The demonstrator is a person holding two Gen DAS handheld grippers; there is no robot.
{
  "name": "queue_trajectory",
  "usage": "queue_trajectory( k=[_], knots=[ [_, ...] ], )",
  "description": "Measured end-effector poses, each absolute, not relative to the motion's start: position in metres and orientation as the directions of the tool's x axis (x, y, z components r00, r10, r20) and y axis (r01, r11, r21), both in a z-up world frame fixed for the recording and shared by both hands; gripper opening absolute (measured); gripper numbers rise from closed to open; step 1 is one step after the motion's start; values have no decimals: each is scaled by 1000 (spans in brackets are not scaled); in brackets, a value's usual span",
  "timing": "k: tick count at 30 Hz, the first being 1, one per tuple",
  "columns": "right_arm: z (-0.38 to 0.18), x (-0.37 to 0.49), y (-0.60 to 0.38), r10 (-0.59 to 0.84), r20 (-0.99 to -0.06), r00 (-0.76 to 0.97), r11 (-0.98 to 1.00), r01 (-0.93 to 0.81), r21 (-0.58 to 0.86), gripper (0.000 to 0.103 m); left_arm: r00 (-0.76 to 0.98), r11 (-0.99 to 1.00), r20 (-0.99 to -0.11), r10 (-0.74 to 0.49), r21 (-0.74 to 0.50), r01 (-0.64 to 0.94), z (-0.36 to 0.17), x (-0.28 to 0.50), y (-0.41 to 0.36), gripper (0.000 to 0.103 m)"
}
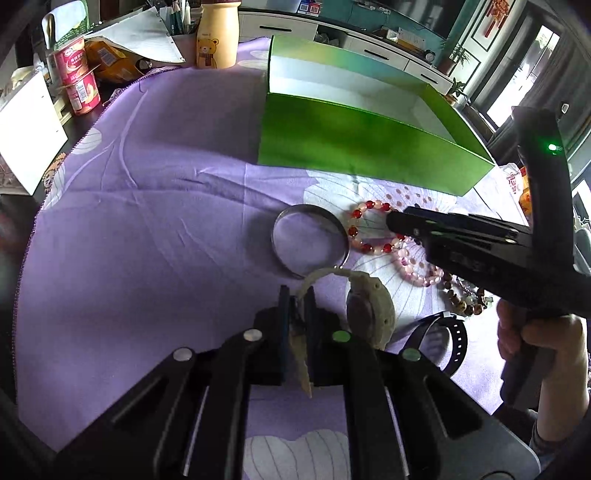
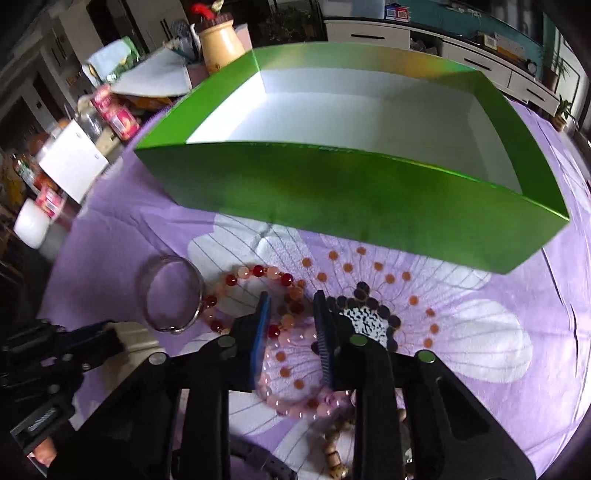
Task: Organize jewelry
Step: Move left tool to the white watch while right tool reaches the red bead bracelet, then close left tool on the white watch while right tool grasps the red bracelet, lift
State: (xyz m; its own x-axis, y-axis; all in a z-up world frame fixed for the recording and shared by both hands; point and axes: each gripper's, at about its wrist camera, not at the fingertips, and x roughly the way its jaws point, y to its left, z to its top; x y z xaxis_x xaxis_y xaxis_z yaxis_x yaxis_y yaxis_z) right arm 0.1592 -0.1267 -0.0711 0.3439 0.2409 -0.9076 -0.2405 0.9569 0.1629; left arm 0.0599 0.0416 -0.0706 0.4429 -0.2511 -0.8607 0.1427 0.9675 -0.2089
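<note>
My left gripper is shut on the strap of a cream-coloured watch, held above the purple cloth. A silver bangle lies ahead of it; it also shows in the right wrist view. My right gripper is open, low over a red-and-pink bead bracelet, whose near side lies between the fingers. That bracelet shows in the left wrist view under the right gripper. A pale pink bead bracelet, a brown bead bracelet and a black watch lie nearby. The green box stands open behind, its white inside empty.
The purple flowered cloth covers the table. At the far left edge are yoghurt cups, a white box, a yellow bear bottle and papers. A white cabinet stands behind the table.
</note>
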Motion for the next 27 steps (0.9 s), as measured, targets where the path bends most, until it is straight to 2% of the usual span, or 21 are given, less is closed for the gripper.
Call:
queue_trajectory(
  k=[3, 6, 11, 16, 27],
  knots=[
    [-70, 157, -116, 174, -912, 372, 958, -279, 69, 7, 448, 967, -857, -256, -218, 135, -69, 60, 46, 7],
    [-69, 151, -109, 148, -905, 399, 948, -319, 14, 7, 458, 966, -851, -257, -223, 128, -66, 59, 49, 7],
    [-37, 135, -120, 253, -850, 462, 936, -340, 94, 7, 481, 967, -839, -256, -223, 125, -55, 55, 52, 7],
    [0, 128, -121, 284, -809, 515, 922, -377, 84, 7, 510, 968, -822, -252, -218, 127, -39, 54, 53, 7],
    [50, 149, -146, 274, -737, 617, 944, -317, 86, 7, 589, 971, -772, -237, -177, 158, 13, 93, 40, 7]
  ],
)
